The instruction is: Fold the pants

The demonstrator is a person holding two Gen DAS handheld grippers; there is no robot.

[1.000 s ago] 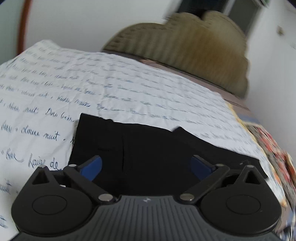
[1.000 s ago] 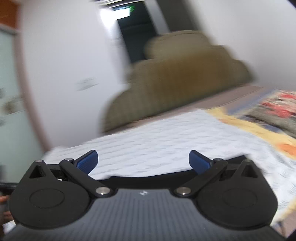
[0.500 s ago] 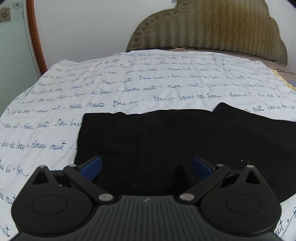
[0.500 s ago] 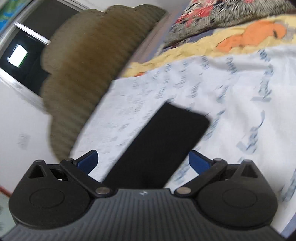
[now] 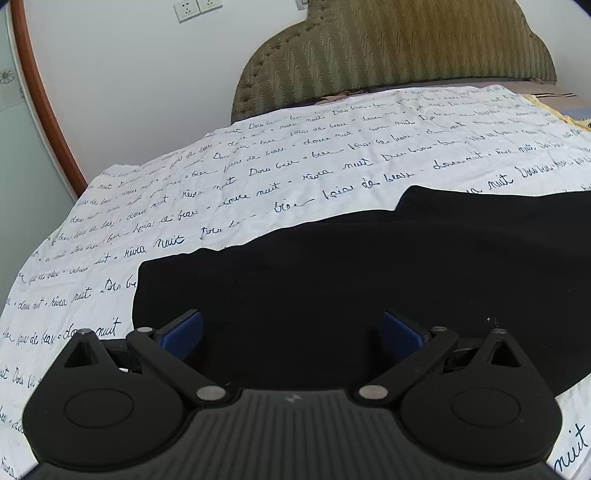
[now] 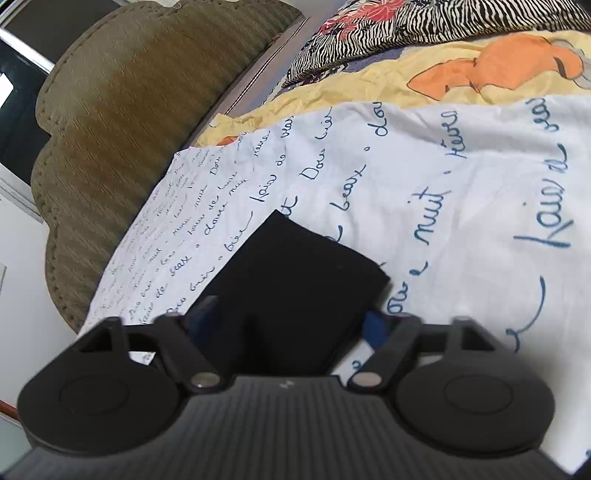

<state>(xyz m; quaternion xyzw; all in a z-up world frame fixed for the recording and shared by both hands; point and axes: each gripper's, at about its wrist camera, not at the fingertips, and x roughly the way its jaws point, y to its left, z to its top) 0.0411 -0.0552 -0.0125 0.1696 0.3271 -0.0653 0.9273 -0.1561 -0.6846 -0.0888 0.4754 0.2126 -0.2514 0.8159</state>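
Note:
Black pants (image 5: 351,273) lie flat on a white sheet with blue handwriting (image 5: 258,166). In the left wrist view the waist end is nearest, and the legs run off to the right. My left gripper (image 5: 291,334) is open, low over the waist end, with nothing between its blue pads. In the right wrist view the leg end of the pants (image 6: 291,284) reaches out from between the fingers, its hem corner toward the headboard. My right gripper (image 6: 288,325) is open, close over that leg end.
A padded olive headboard (image 5: 399,48) stands behind the bed, also in the right wrist view (image 6: 122,103). A yellow cartoon-print sheet (image 6: 480,66) and a zebra-and-flower cloth (image 6: 406,26) lie past the white sheet. A white wall with sockets (image 5: 195,7) is at left.
Both grippers have swung down and closer to the pants. The left view has steadied over the waist end; the right gripper now sits over the leg end. Both stay open.

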